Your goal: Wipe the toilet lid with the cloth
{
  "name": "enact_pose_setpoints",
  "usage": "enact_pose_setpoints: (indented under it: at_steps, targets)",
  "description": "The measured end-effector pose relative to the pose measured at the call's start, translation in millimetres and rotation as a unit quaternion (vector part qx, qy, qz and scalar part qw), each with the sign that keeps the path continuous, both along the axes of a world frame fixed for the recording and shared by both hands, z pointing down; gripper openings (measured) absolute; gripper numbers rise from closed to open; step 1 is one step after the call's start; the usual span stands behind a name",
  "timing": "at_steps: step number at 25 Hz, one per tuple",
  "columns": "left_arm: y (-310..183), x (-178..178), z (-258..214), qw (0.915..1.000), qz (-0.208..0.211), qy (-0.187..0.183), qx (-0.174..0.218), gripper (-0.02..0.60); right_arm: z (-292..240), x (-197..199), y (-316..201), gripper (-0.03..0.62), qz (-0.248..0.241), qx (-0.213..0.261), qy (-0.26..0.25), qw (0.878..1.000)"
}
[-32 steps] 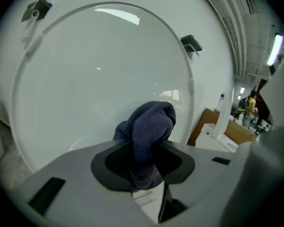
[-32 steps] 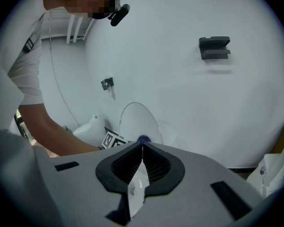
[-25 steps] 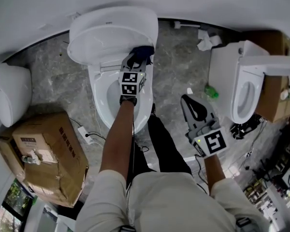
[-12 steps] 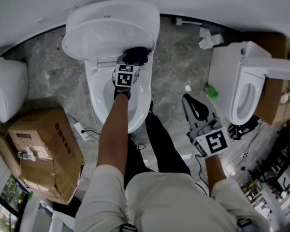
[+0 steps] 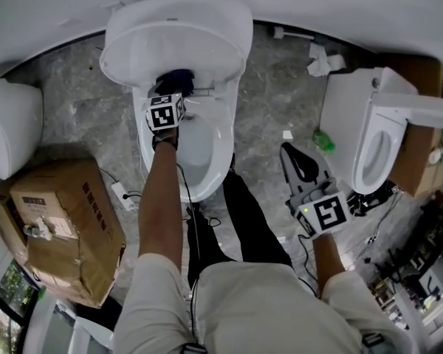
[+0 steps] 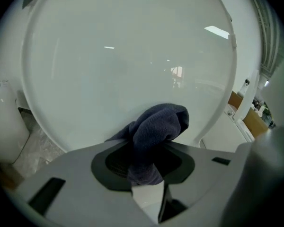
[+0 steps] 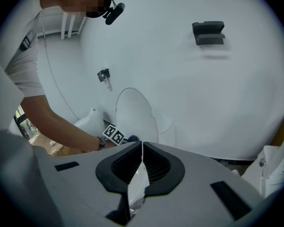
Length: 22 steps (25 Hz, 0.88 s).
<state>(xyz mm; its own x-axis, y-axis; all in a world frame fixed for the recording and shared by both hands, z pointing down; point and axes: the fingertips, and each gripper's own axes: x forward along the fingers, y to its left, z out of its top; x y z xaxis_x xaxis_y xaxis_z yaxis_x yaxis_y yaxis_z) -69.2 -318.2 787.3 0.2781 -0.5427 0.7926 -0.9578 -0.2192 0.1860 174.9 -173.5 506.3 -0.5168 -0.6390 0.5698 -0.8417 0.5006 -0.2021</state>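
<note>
The white toilet lid [image 5: 179, 39] stands raised above the bowl [image 5: 215, 157]. My left gripper [image 5: 169, 96] is shut on a dark blue cloth [image 5: 179, 78] and holds it against the lid's lower part, left of centre. In the left gripper view the lid [image 6: 128, 60] fills the picture, and the cloth [image 6: 158, 126] bulges out from between the jaws of the left gripper [image 6: 146, 167]. My right gripper [image 5: 294, 155] hangs over the floor to the right of the toilet, shut with nothing in it. The right gripper [image 7: 142, 148] looks across at the lid [image 7: 135, 115].
A second toilet [image 5: 373, 135] stands at the right and another white fixture [image 5: 11, 142] at the left. A cardboard box [image 5: 59, 227] sits at the lower left beside a power strip [image 5: 125, 196]. Crumpled paper [image 5: 321, 61] and a green object [image 5: 323, 140] lie on the grey floor.
My left gripper has carried the cloth from the lid's lower right side leftward across its lower part. The right gripper has stayed almost where it was.
</note>
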Motion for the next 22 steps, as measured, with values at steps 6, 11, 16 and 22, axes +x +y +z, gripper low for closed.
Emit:
enact_pose_setpoints:
  at_steps: [6,11,16,22]
  targets:
    - [-9,-70,-39,0.9965,-0.070,-0.017,0.042,0.121,-1,-9,-13,0.030,-0.010,0.005,0.006,1.000]
    - [-19,-102,-97,0.9944,-0.049,-0.040,0.084,0.121,-22,-24,-30,0.031,-0.024,0.028,0.010,0.999]
    - [-26,-101,-157,0.9888,-0.016,-0.040,0.143,0.121,-43,-37,-53,0.031,-0.040,0.050,0.013,0.998]
    - [-6,-82,-219,0.9800,0.018,-0.030,0.196,0.123,-60,-58,-91,0.032,-0.091,0.058,0.020,0.994]
